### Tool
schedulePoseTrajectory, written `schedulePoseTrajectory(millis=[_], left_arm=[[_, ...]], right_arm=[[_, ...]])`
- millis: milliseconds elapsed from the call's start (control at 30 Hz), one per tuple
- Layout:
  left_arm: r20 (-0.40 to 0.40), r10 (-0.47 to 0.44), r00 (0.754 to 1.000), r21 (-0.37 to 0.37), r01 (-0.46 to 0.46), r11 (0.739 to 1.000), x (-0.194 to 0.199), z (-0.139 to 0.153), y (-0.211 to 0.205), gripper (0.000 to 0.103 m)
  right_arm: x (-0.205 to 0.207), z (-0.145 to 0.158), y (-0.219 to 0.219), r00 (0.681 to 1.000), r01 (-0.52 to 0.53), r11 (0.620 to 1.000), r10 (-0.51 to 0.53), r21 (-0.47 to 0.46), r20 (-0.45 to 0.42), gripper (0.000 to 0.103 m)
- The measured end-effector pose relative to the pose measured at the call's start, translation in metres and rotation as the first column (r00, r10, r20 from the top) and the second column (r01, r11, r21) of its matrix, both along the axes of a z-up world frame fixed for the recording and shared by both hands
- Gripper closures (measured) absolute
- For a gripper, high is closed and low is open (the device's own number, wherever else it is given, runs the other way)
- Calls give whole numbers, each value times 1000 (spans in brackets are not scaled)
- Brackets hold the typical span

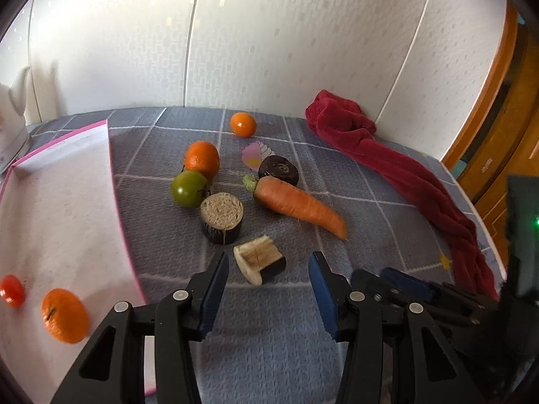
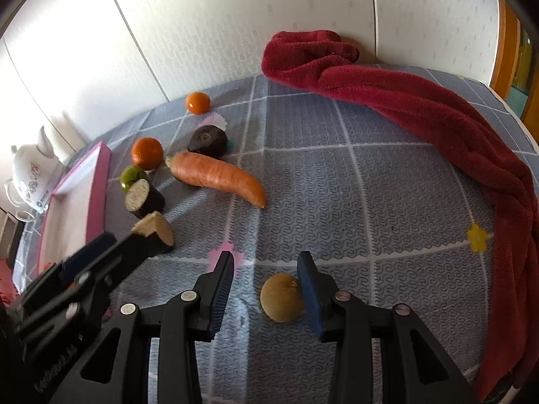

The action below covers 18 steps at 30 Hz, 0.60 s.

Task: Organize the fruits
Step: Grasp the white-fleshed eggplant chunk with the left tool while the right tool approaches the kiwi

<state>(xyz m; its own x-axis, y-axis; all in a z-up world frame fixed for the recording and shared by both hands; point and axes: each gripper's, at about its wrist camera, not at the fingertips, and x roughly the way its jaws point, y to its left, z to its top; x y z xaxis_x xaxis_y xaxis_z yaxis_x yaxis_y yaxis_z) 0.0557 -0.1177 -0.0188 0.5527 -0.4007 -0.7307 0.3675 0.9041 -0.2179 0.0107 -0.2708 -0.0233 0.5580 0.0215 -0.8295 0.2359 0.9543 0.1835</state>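
Observation:
My left gripper (image 1: 269, 262) is open and empty, just short of a cut eggplant wedge (image 1: 260, 259). Beyond it lie an eggplant chunk (image 1: 222, 217), a green tomato (image 1: 188, 188), an orange (image 1: 202, 160), a carrot (image 1: 298, 207), a dark eggplant end (image 1: 279, 169) and a small orange (image 1: 242, 124). The pink-rimmed tray (image 1: 64, 202) on the left holds an orange (image 1: 64, 314) and a red tomato (image 1: 11, 290). My right gripper (image 2: 266, 262) is open, with a kiwi (image 2: 282, 298) on the cloth between its fingers, next to the right finger (image 2: 310, 296).
A red towel (image 2: 421, 111) runs along the right side of the grey checked tablecloth (image 2: 370, 202). A white kettle (image 2: 28, 175) stands at the far left by the wall. A wooden door (image 1: 498, 128) is at the right.

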Motion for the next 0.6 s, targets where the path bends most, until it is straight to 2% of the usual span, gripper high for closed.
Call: schedulePoseTrajectory(millis=[133, 167, 200, 233, 500, 600], left_arm=[[-37, 27, 999, 22, -27, 999, 9, -14, -2, 54], [-41, 38, 998, 37, -36, 999, 11, -18, -1, 58], [-40, 47, 998, 40, -45, 998, 12, -20, 0, 67], [-25, 62, 998, 58, -60, 997, 12, -21, 2, 71], [-15, 58, 998, 37, -57, 998, 11, -21, 11, 72], [-15, 52, 999, 39, -51, 998, 12, -21, 9, 72]], right_arm=[[2, -3, -2, 1000, -2, 1000, 2, 5, -10, 69], [3, -3, 0, 1000, -4, 1000, 4, -9, -9, 69], [4, -3, 2, 1000, -11, 1000, 11, -18, -10, 69], [5, -4, 3, 1000, -15, 1000, 15, -19, -10, 69], [4, -5, 4, 1000, -19, 999, 19, -32, 8, 69], [3, -6, -1, 1000, 3, 1000, -3, 12, 24, 69]])
